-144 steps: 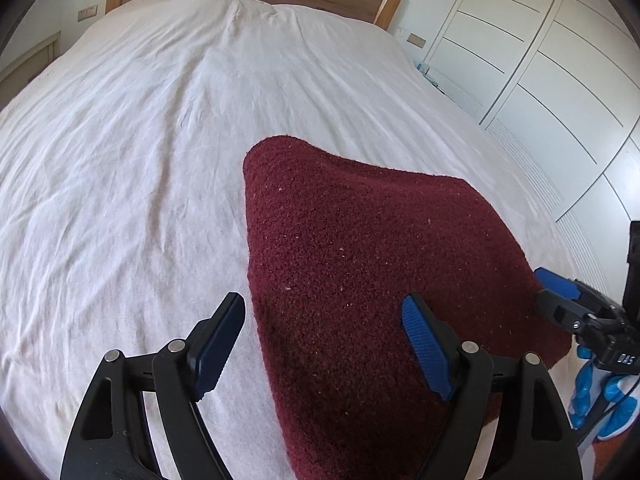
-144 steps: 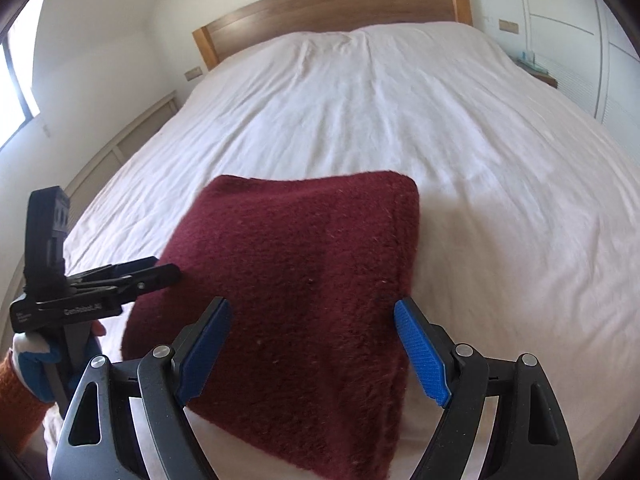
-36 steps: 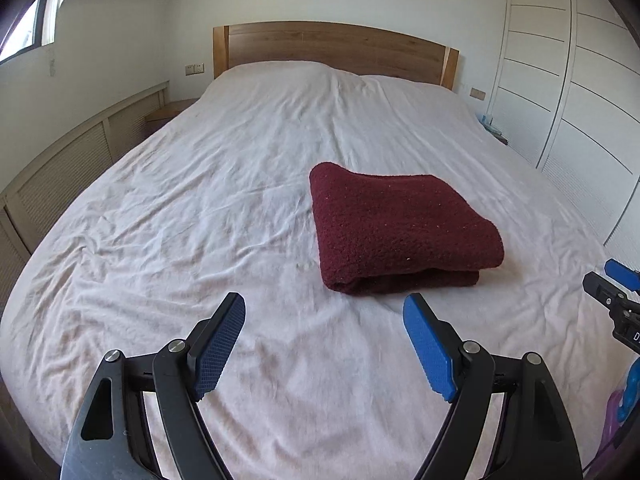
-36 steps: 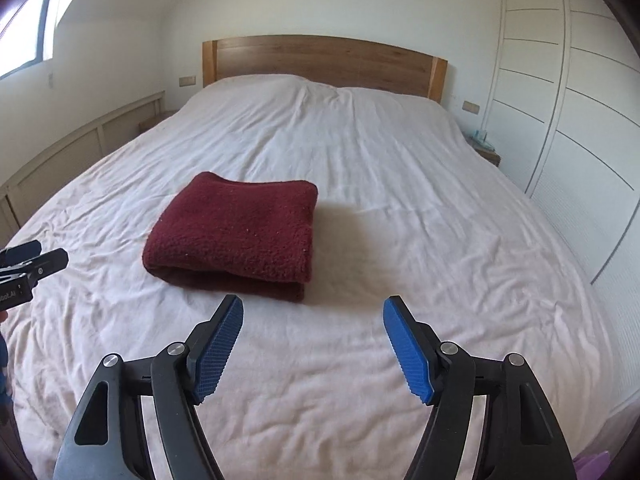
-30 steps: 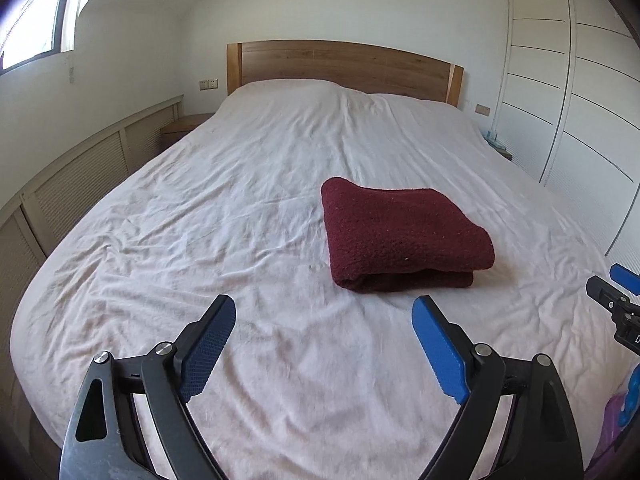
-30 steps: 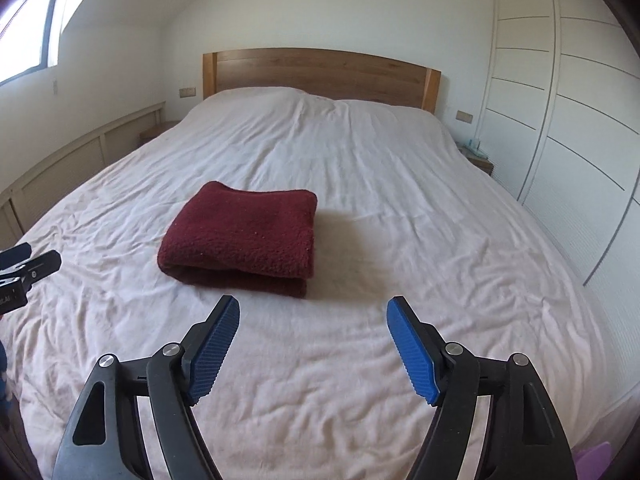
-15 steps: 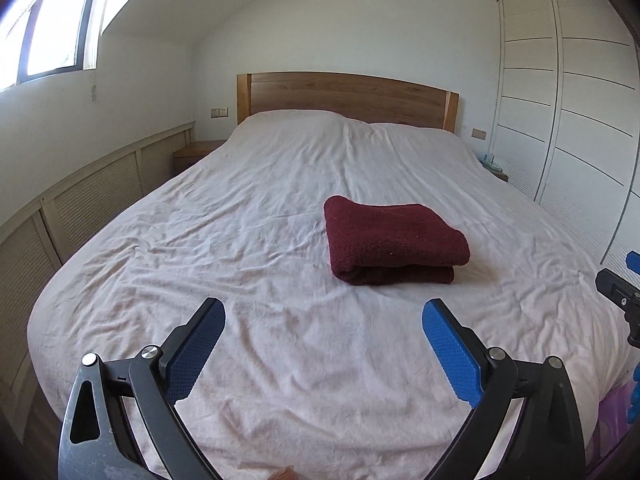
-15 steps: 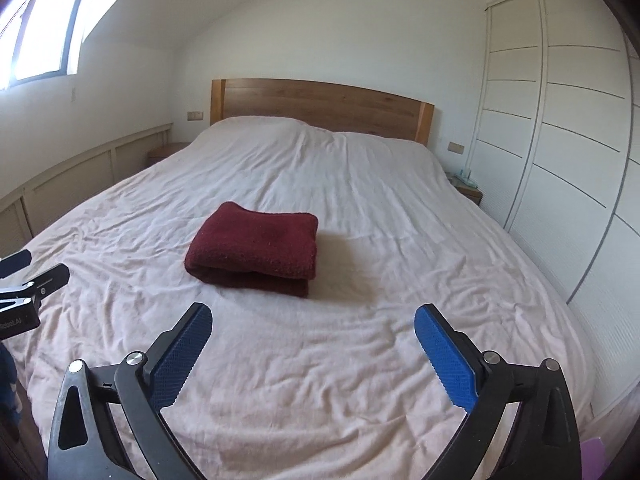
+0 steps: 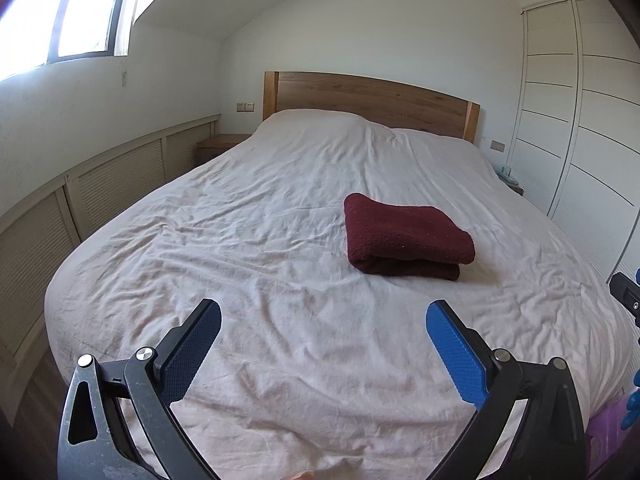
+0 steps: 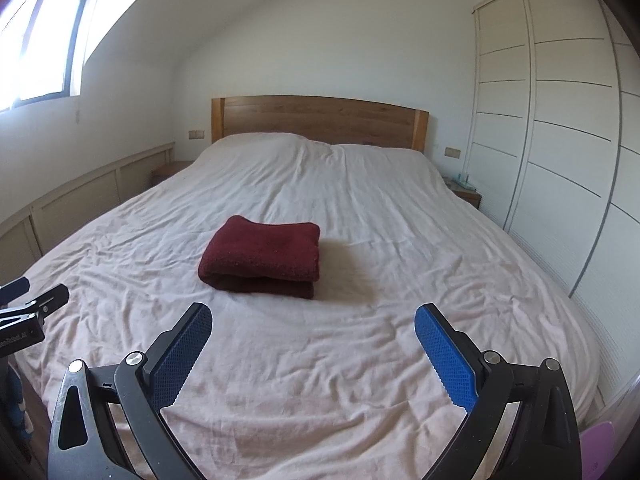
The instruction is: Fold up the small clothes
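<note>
A dark red fleece garment (image 9: 404, 236) lies folded into a thick rectangle on the white bed sheet (image 9: 280, 264); it also shows in the right wrist view (image 10: 262, 258). My left gripper (image 9: 324, 340) is open and empty, well back from the garment, above the foot of the bed. My right gripper (image 10: 314, 342) is open and empty, also well short of the garment. The left gripper shows at the left edge of the right wrist view (image 10: 28, 312), and a part of the right gripper shows at the right edge of the left wrist view (image 9: 626, 294).
A wooden headboard (image 9: 372, 100) stands at the far end of the bed. Louvred low cabinets (image 9: 80, 196) run along the left wall. White wardrobe doors (image 10: 560, 140) line the right side, with a small nightstand (image 10: 466, 194) beside the bed.
Both grippers have pulled back and risen away from the folded garment, which now looks smaller and farther off. Both jaws have opened wider. The garment has not moved.
</note>
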`<state>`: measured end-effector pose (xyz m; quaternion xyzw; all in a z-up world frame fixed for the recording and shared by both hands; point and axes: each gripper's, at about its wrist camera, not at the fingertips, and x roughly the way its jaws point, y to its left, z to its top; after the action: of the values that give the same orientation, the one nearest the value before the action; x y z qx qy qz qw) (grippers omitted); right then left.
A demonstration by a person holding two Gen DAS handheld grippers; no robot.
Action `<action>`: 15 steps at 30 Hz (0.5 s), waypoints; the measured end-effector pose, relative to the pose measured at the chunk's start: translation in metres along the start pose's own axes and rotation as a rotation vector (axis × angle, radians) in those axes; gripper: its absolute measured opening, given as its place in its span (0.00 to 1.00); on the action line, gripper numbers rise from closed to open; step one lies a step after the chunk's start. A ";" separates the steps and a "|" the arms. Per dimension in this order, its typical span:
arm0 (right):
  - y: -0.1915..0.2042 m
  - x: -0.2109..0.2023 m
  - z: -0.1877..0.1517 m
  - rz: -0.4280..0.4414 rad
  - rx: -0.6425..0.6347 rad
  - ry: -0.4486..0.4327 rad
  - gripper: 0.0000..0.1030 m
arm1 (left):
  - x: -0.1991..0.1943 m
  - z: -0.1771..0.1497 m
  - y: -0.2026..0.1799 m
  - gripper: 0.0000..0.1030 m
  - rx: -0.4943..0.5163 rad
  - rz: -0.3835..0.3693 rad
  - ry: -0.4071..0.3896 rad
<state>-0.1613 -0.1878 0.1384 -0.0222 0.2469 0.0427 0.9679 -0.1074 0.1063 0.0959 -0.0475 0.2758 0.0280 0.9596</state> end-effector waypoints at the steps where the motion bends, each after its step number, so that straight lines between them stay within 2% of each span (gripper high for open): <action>1: 0.000 -0.001 0.000 0.003 0.001 -0.003 0.99 | -0.002 0.000 0.001 0.98 0.001 0.010 -0.004; 15: -0.007 -0.015 -0.001 0.014 0.027 -0.043 0.99 | -0.019 0.002 -0.001 0.98 0.031 0.036 -0.032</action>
<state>-0.1739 -0.1956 0.1449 -0.0066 0.2268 0.0466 0.9728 -0.1225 0.1049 0.1077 -0.0272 0.2617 0.0419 0.9639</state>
